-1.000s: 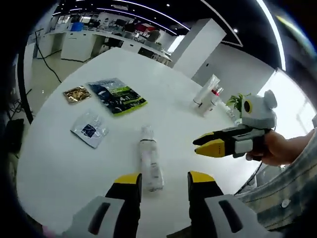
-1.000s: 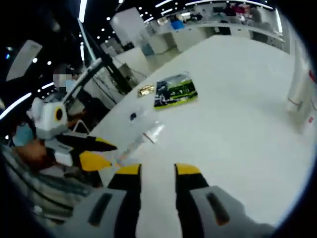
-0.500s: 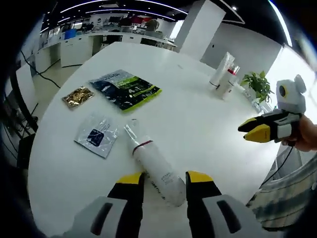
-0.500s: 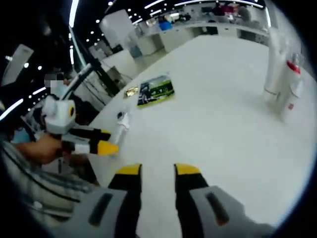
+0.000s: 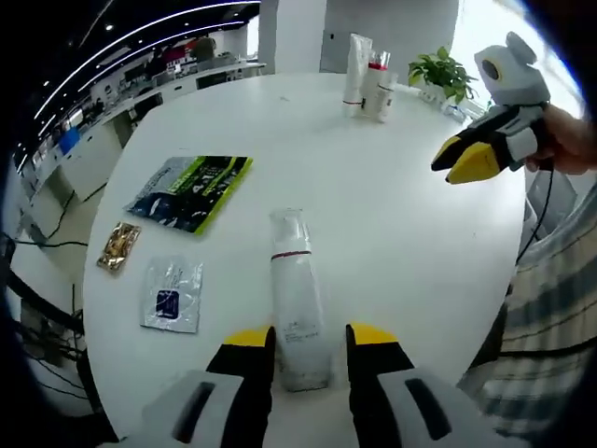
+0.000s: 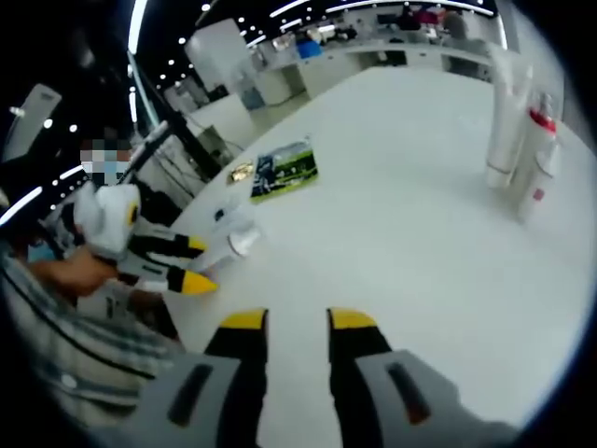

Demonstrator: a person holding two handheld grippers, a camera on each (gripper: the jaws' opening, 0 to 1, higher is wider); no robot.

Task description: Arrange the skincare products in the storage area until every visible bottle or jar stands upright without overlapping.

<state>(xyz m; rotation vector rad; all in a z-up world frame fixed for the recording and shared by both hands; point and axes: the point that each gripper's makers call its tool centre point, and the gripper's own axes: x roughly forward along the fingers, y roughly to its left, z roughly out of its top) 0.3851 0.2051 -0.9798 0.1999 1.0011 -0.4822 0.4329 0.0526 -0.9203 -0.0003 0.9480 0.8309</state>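
Observation:
A clear bottle [image 5: 294, 299] with a thin red band lies pointing away from me on the white table [image 5: 392, 224]. My left gripper [image 5: 311, 336] is shut on its base. From the right gripper view, the left gripper [image 6: 191, 264] holds the bottle [image 6: 235, 245] near the table's left edge. My right gripper [image 6: 298, 320] is open with nothing between its jaws. In the left gripper view the right gripper [image 5: 462, 157] hovers over the table at the right. A white tube [image 5: 357, 61] and a red-capped bottle [image 5: 378, 70] stand upright at the far edge. The right gripper view shows the tube [image 6: 508, 121] and the red-capped bottle [image 6: 536, 159] at the far right.
A green and black packet [image 5: 191, 191], a gold sachet [image 5: 118, 247] and a clear sachet with a blue print [image 5: 171, 294] lie left of the bottle. A potted plant [image 5: 438, 70] stands behind the upright products. A person's plaid sleeve [image 5: 550, 308] is at the right.
The left gripper's jaws have closed on the bottle's base, and the bottle now lines up straight with them. The left view has swung round. The right gripper has barely moved.

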